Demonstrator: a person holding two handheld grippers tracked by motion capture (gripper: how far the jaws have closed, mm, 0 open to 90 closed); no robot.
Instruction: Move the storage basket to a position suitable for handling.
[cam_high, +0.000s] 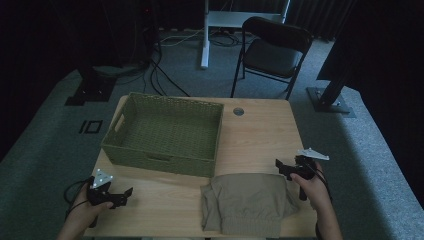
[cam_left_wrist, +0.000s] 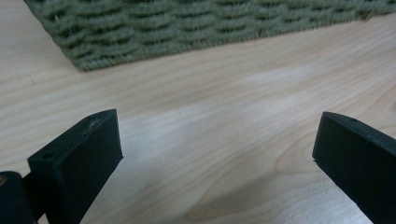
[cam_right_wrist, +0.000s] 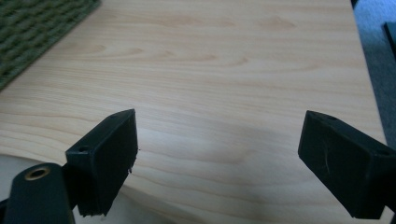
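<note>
A folded pair of khaki trousers (cam_high: 247, 201) lies at the near edge of the table (cam_high: 260, 135), just in front of the green woven basket (cam_high: 165, 132), whose open top faces up, presumably ready to take them. The right gripper (cam_high: 281, 166) hovers just beside the trousers' right side, jaws spread wide with nothing between them, well placed to pinch that edge. The left gripper (cam_high: 125, 195) waits near the table's near left corner, apart from the cloth, also wide open and empty. Its own view looks across bare wood toward the basket's near wall (cam_left_wrist: 187, 23). Holding one gripper on each side suggests a two-handed lift.
</note>
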